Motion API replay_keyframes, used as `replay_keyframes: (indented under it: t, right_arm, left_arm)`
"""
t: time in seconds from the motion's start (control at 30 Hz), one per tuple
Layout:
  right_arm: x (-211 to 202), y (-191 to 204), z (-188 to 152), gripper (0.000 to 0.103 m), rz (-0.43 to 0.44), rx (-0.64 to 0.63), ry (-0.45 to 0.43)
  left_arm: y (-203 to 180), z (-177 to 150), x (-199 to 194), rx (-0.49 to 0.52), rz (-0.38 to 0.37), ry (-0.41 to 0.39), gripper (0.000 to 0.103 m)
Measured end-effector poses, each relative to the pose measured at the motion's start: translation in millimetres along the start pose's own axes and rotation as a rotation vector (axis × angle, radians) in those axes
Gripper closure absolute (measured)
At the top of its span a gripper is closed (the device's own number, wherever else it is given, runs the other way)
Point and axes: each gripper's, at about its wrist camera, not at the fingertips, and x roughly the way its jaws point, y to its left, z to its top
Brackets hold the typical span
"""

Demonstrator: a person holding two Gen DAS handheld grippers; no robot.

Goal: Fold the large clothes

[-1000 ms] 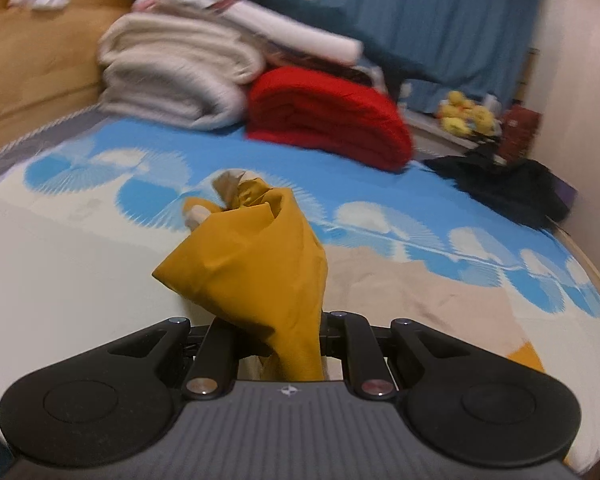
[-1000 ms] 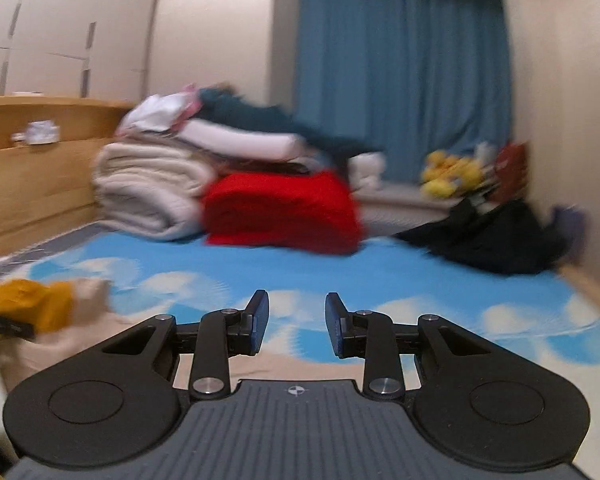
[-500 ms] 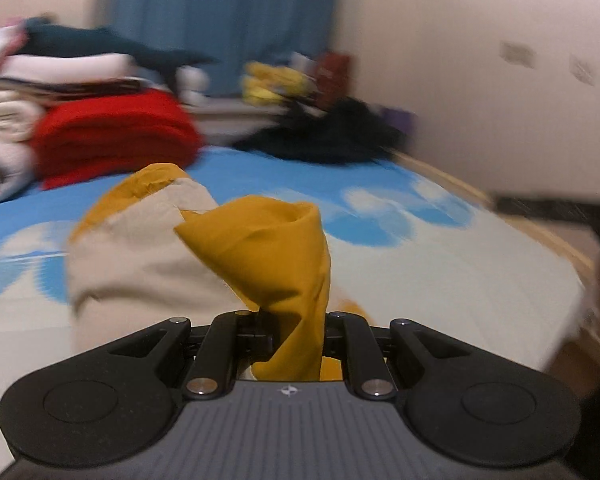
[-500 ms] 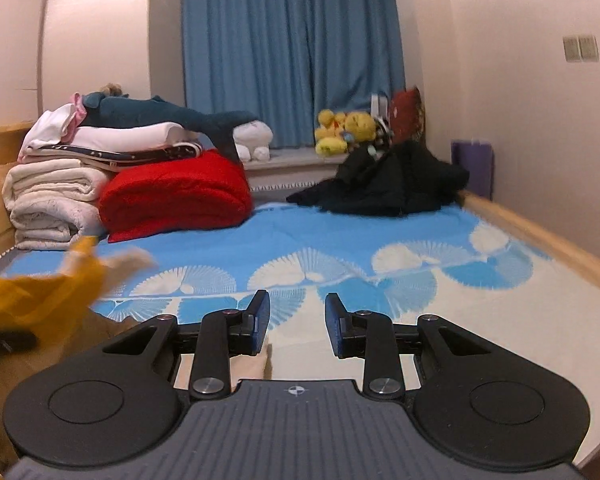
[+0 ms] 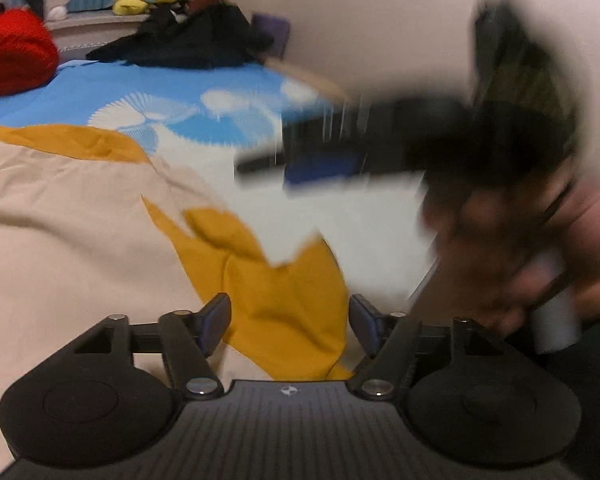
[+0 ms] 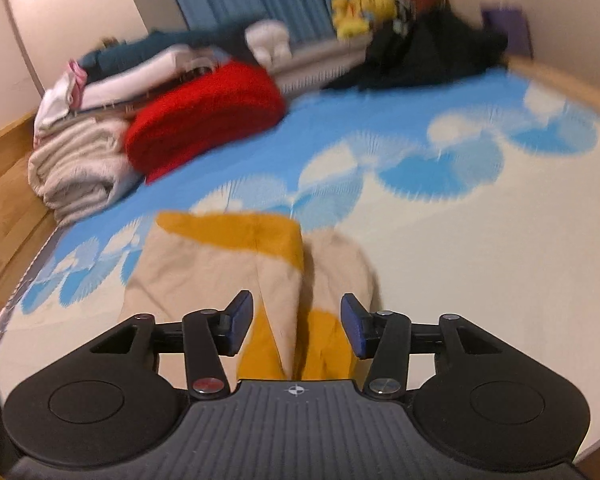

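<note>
Left tongs (image 5: 288, 322) opening, mustard sleeve fabric between the pads but not pinched. Right tongs (image 6: 296, 324) also opening, over the garment's near edge, gripping nothing. Beige-and-mustard garment (image 6: 220, 264) lies flat on the bed (image 6: 460, 240), one side looks folded in. Remaining: further folds, then stacking by the far red blanket (image 6: 208, 116).
</note>
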Motion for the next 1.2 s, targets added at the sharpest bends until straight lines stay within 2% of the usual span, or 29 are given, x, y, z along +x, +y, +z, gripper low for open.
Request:
replay_keyframes:
  t: [0.07,0.13,0.27,0.4,0.43,0.5,0.53,0.6,0.7,0.77,0.87,0.93,0.97,1.03,1.07,1.13,1.2]
  right_arm:
    - [14.3,4.9,-4.0,0.051,0.011,0.019,0.068]
    - [27.2,11.7,-8.0,0.05,0.024,0.032,0.125]
    - [54.7,30.2,-20.8,0.05,0.027,0.025,0.248]
    - [72.7,43.0,-32.5,0.051,-0.057,-0.034,0.317]
    - [73.7,44.6,-34.2,0.054,-0.055,-0.033,0.32]
    - [70.4,47.2,-36.8,0.09,-0.029,-0.036,0.32]
    - [66.8,47.1,-36.6,0.098,-0.018,-0.043,0.307]
    - [47.0,44.4,-29.2,0.1,0.03,-0.032,0.233]
    - [4.4,26.2,-13.7,0.101,0.132,0.059,0.051]
    - [-10.1,18.0,-11.9,0.101,0.085,0.043,0.017]
    - [1.4,4.0,-17.2,0.101,-0.048,0.03,0.113]
    - [13.5,-0.1,-21.6,0.102,-0.101,-0.001,0.169]
    - [18.2,0.1,-23.5,0.101,-0.115,-0.018,0.186]
    - [27.5,3.8,-27.8,0.102,-0.136,-0.052,0.221]
    - [32.9,6.7,-30.9,0.102,-0.154,-0.08,0.242]
    - [44.2,12.7,-37.8,0.101,-0.186,-0.128,0.288]
    - [55.9,14.4,-40.9,0.101,-0.21,-0.155,0.322]
  left_arm:
    - [21.1,-1.8,-24.4,-0.072,-0.025,-0.049,0.029]
    - [39.2,-0.9,-43.6,-0.13,0.016,-0.087,0.029]
    - [73.9,-13.3,-65.3,-0.19,0.19,-0.1,0.029]
    - [103.2,-13.1,-77.6,-0.255,0.33,-0.1,0.029]
    - [110.8,-12.2,-79.4,-0.278,0.353,-0.095,0.029]
    - [124.1,-11.7,-79.6,-0.324,0.393,-0.085,0.029]
    - [125.3,-8.5,-83.9,-0.34,0.406,-0.084,0.029]
    - [128.0,-6.0,-83.4,-0.361,0.419,-0.085,0.029]
    - [127.0,-5.4,-91.1,-0.359,0.404,-0.077,0.029]
    - [122.6,-3.9,-87.4,-0.327,0.39,-0.053,0.029]
    - [115.2,-5.7,-80.0,-0.276,0.364,-0.013,0.029]
    - [110.3,-10.0,-77.4,-0.248,0.335,0.013,0.029]
    - [109.2,-12.8,-71.4,-0.217,0.324,0.055,0.029]
    - [107.9,-33.0,-43.4,-0.135,0.347,0.23,0.027]
    - [110.3,-42.6,-31.1,-0.124,0.373,0.304,0.027]
    - [115.2,-42.8,-27.4,-0.146,0.377,0.307,0.027]
    - [111.3,-35.8,-37.3,-0.128,0.352,0.27,0.028]
